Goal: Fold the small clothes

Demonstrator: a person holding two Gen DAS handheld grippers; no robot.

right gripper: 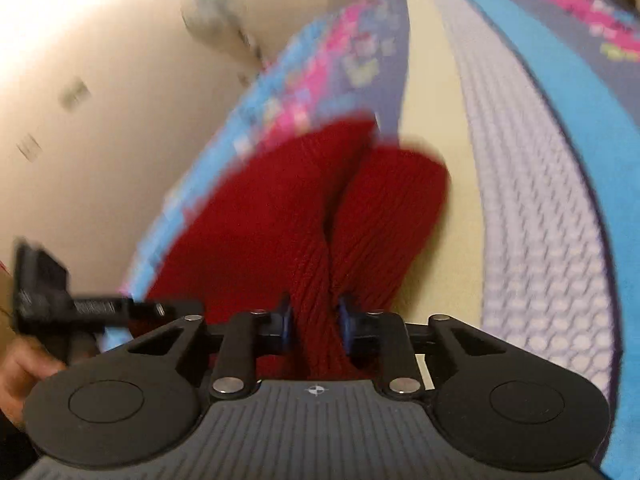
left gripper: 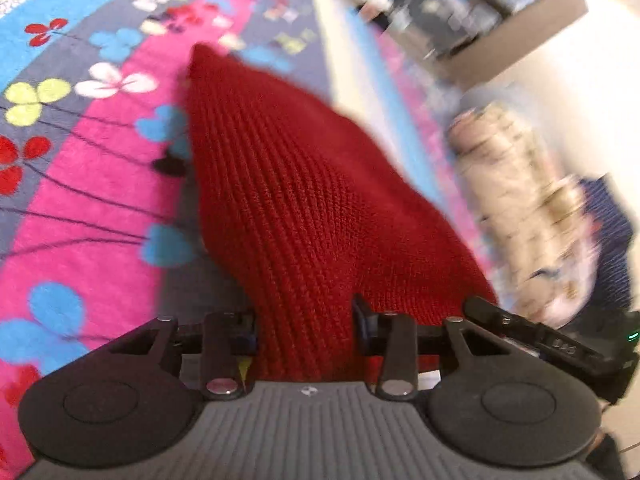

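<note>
A red knitted garment [left gripper: 296,200] hangs stretched between both grippers above a flowered blanket [left gripper: 80,184]. My left gripper [left gripper: 306,332] is shut on one edge of it; the knit fills the gap between the jaws. In the right wrist view the same red knit [right gripper: 320,216] bunches into two folds, and my right gripper [right gripper: 316,328] is shut on it. The other gripper [right gripper: 52,300] shows at the left edge of the right wrist view, and at the right edge of the left wrist view [left gripper: 560,344]. Both views are motion-blurred.
The blanket [right gripper: 560,92] has pink, blue and grey bands with flowers. A beige and blue pile of clothes [left gripper: 532,216] lies at the right in the left wrist view. A cluttered shelf [left gripper: 460,4] stands behind it. A pale wall [right gripper: 80,80] shows left.
</note>
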